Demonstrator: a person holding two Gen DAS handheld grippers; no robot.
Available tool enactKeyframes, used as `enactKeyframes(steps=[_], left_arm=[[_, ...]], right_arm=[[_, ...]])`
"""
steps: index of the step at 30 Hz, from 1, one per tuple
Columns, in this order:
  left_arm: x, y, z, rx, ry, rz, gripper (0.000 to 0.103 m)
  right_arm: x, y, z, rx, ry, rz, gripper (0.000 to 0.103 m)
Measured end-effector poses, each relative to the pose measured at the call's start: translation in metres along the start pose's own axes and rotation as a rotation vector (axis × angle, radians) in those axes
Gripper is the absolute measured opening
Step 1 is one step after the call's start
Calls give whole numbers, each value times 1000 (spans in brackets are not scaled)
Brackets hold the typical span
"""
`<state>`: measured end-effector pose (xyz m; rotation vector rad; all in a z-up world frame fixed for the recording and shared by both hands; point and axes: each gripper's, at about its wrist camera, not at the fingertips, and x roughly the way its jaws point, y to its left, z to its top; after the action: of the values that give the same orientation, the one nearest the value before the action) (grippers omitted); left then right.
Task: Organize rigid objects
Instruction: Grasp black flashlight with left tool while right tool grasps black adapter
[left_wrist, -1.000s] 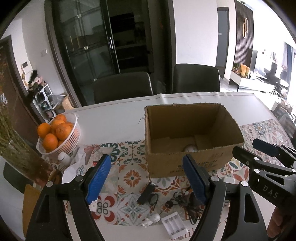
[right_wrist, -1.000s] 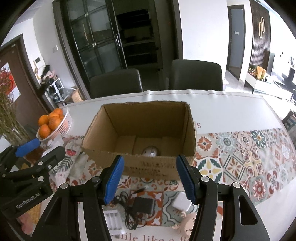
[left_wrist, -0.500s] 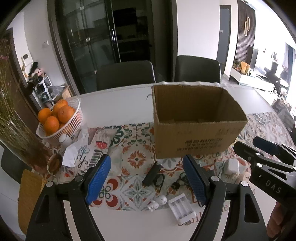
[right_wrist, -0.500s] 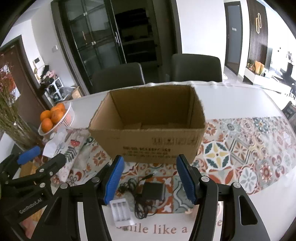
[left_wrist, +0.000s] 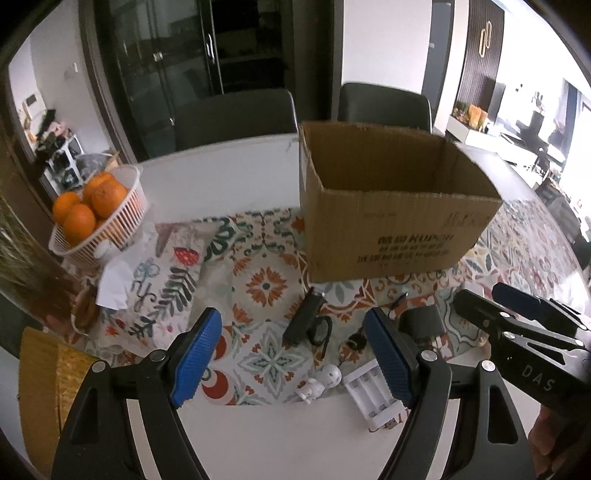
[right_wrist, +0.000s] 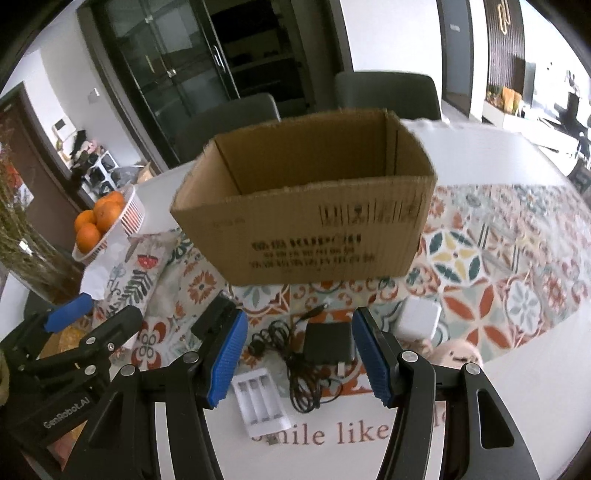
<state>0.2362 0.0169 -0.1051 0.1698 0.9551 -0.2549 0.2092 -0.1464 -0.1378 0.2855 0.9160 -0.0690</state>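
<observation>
Left wrist view: my left tongs point steeply down, released and empty; below them a black adapter lies with its long axis running away toward the cardboard box, and a white battery charger rests on the bench beside the right pad. Right wrist view: my right tongs, tilted down, stand apart with nothing gripped, above a black charger and its coiled cable.

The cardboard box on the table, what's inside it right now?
Only the bare inner walls of the cardboard box show from either wrist view. Its near wall hides the floor, so whatever lies at the bottom cannot be seen.
</observation>
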Motion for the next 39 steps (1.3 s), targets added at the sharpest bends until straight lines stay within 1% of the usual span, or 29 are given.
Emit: enactKeyframes(steps=[8,14,16,20,30,39], left_arm=[[29,3,-6,7,56,-45,79],[52,4,-10,21,94,-70,78],[60,3,-10,24,108,-77,75],[74,4,-10,22,129,-97,71],[105,0,-7,45,162,-129,66],[128,0,-6,46,191,-136,61]], right_arm=[[24,-4,-16,71,56,-13,60],[42,-8,-21,95,94,-54,60],[48,-9,-21,103,107,-67,60],[61,-11,-21,116,140,-76,60],[85,-18,-20,140,178,-98,60],[109,-18,-21,143,217,-129,60]])
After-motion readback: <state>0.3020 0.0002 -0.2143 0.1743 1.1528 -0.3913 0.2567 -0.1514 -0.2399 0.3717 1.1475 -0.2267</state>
